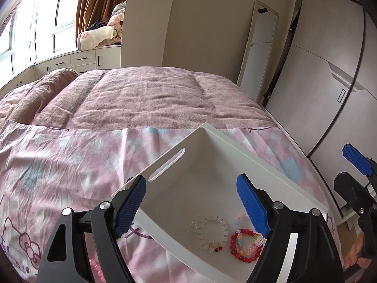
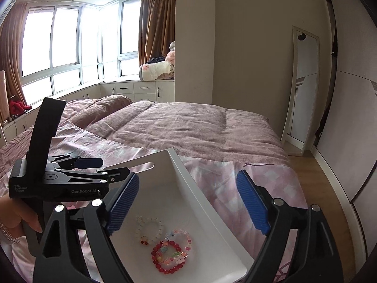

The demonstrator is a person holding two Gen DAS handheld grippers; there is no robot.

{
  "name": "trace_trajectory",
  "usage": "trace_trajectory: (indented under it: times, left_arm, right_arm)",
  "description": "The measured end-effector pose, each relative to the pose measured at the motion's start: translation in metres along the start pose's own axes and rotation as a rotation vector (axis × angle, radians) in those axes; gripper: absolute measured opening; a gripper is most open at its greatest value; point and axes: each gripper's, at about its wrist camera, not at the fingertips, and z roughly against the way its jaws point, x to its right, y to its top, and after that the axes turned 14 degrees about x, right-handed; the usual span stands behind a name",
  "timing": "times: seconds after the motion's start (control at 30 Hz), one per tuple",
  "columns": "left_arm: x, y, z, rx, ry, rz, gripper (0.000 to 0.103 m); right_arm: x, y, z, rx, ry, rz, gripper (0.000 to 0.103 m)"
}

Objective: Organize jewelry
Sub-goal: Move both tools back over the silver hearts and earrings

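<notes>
A white tray lies on the pink bedspread. In it lie a red bead bracelet, a pale white bead bracelet and a multicoloured bead bracelet. A small clear charm lies beside the white one. A pink bead bracelet lies on the bedspread left of the tray. My left gripper is open and empty above the tray. My right gripper is open and empty above the tray.
The bed carries a mauve blanket behind the tray. A leaning mirror and a wardrobe stand to the right. Wooden floor runs along the bed's right edge. Windows are at the back left.
</notes>
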Motion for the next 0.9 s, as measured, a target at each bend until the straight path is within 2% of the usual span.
trace_trajectory:
  times: [0.17,0.23,0.43,0.6,0.77,0.9]
  left_arm:
    - [-0.014,0.014,0.03,0.064,0.017,-0.019,0.092]
    - [-0.02,0.017,0.044,0.077,0.02,-0.046,0.093]
    - [-0.044,0.022,0.085,0.042,0.063,-0.154,0.093]
    - [-0.063,0.017,0.127,0.089,0.121,-0.248,0.096]
    - [-0.088,-0.006,0.153,0.078,0.148,-0.206,0.098]
    - [-0.109,-0.032,0.166,0.026,0.161,-0.16,0.098]
  right_arm:
    - [-0.002,0.006,0.008,0.068,-0.028,-0.02,0.099]
    - [-0.004,0.01,0.014,0.108,-0.019,-0.037,0.098]
    - [-0.019,0.014,0.022,0.17,-0.017,-0.017,0.098]
    - [-0.051,0.012,0.032,0.225,0.027,0.059,0.098]
    - [-0.093,0.01,0.041,0.26,0.082,0.144,0.098]
    - [-0.124,0.004,0.044,0.26,0.171,0.183,0.098]
